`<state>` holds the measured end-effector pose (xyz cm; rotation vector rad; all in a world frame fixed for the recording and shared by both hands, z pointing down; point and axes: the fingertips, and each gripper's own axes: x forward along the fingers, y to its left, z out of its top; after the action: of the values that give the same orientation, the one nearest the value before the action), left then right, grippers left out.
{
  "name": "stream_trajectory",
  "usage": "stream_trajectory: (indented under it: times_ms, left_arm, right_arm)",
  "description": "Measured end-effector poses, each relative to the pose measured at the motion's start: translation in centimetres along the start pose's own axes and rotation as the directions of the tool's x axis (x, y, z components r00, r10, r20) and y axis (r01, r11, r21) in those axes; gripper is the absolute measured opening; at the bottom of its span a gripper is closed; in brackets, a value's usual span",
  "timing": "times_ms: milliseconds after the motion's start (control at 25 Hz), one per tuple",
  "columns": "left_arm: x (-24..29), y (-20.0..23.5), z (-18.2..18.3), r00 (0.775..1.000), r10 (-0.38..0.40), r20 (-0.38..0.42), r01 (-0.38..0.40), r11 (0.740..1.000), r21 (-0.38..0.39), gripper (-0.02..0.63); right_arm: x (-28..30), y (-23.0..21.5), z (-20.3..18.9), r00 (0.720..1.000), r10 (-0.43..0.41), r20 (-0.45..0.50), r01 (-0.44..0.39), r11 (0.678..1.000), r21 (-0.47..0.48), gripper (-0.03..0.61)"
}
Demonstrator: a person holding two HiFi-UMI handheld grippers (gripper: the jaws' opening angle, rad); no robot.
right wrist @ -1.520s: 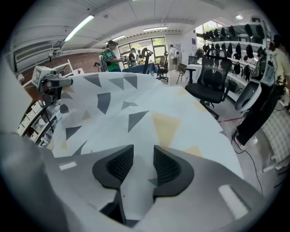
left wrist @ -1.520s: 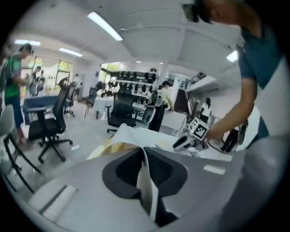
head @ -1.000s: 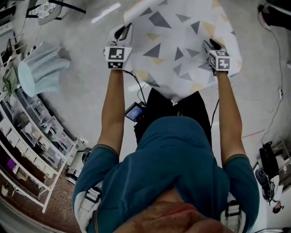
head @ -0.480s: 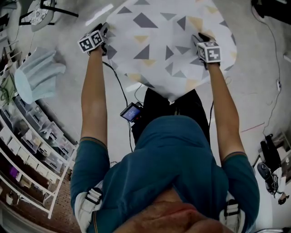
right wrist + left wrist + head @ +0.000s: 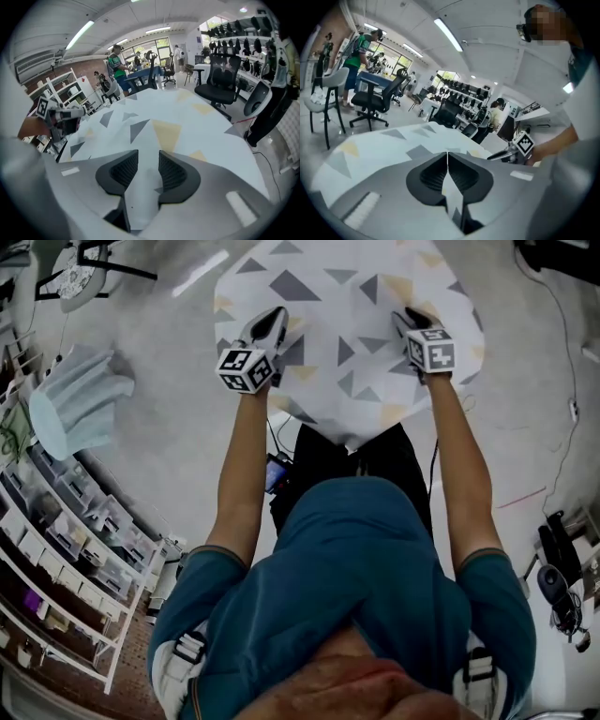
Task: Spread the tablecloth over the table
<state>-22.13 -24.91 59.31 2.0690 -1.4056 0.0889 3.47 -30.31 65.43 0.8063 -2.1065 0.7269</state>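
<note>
We have the tablecloth, white with grey and yellow triangles, stretched out flat ahead of us. Its near edge droops in a point toward our legs. Whatever carries it is covered, so we cannot tell the surface beneath.

Our left gripper sits at the tablecloth's near left side. Its jaws have just been closing and now stand together, pinching a thin fold of the fabric. Our right gripper is at the tablecloth's near right side. Its jaws are partly apart, with a thicker bunch of fabric clamped between the ribbed pads.

Just below the tablecloth's near left edge a small lit screen shows beside our legs. Well left of the tablecloth, a pale blue cover is draped over something on the grey floor. Nearer us on that side stands a white shelving rack. Right of the tablecloth a thin cable trails across the floor. Beyond the tablecloth's far edge stand black office chairs and a person in a green top.
</note>
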Motion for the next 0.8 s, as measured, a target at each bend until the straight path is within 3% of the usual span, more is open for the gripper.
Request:
stream_trajectory:
  times_ms: [160,320,440,800]
  left_arm:
    - [1.7,-0.2,-3.6,0.999,0.034,-0.041,-0.038,0.995,-0.096,-0.003]
    - [1.7,0.4,-3.5,0.998,0.046,-0.043,-0.051,0.993,-0.107,-0.002]
    - [2.1,1.2,-3.0,0.997,0.068,-0.044,-0.072,0.992,-0.103,-0.003]
    - [5.0,2.1,-1.9,0.987,0.124,-0.1,-0.113,0.988,0.108,-0.003]
  right_arm:
    - [-1.9,-2.9,0.1,0.993,-0.105,0.061,0.106,0.994,-0.016,0.13]
    - [-1.8,-5.2,-2.0,0.987,-0.141,0.072,0.138,0.989,0.046,0.033]
    - [-1.6,-5.4,-2.1,0.985,-0.147,0.09,0.143,0.988,0.05,0.021]
    - [-1.3,-5.6,-1.0,0.976,-0.186,0.116,0.177,0.981,0.085,0.012]
